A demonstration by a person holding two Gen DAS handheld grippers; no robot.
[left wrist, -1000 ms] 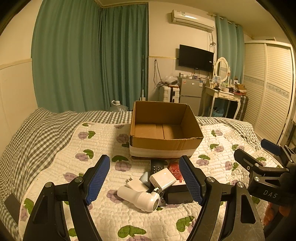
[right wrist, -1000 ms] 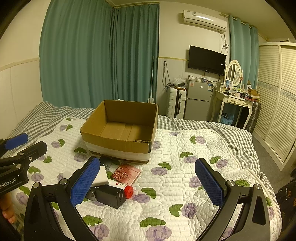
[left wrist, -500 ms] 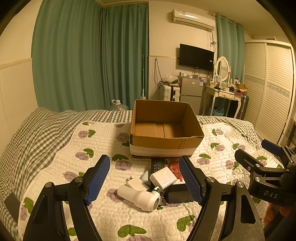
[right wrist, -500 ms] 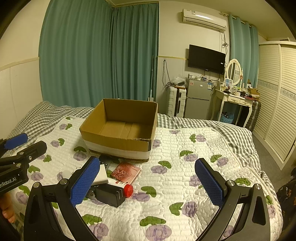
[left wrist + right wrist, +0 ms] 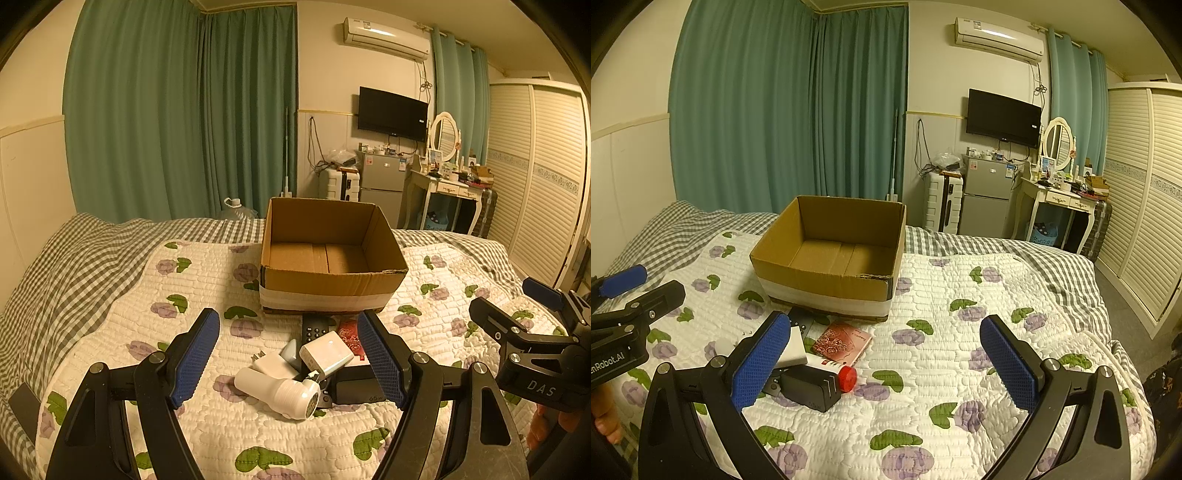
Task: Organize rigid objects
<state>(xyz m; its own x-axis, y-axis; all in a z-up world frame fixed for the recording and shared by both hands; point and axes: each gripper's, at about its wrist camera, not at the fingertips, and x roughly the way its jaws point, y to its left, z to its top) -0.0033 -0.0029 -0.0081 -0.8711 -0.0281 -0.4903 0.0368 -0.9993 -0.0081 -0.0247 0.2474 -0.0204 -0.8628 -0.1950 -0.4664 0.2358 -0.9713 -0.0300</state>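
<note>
An open, empty cardboard box (image 5: 332, 280) (image 5: 827, 284) stands on the flowered quilt. In front of it lies a small pile: a white cylindrical device (image 5: 277, 393), a white charger (image 5: 325, 352), a black power brick (image 5: 354, 387) (image 5: 809, 386), a black remote (image 5: 314, 326), a red patterned booklet (image 5: 844, 341) and a tube with a red cap (image 5: 846, 377). My left gripper (image 5: 288, 363) is open, hovering over the pile with nothing between its fingers. My right gripper (image 5: 886, 363) is open above bare quilt, right of the pile.
The bed has a grey checked cover (image 5: 74, 266) around the quilt. A dark flat object (image 5: 24, 404) lies at the bed's left edge. Beyond the bed stand a small fridge (image 5: 986, 199), a white dressing table (image 5: 1060, 199) and a louvred wardrobe (image 5: 1137, 221).
Both views have shifted only slightly; the box sits a touch lower in frame. Nothing was grasped or moved on the bed.
</note>
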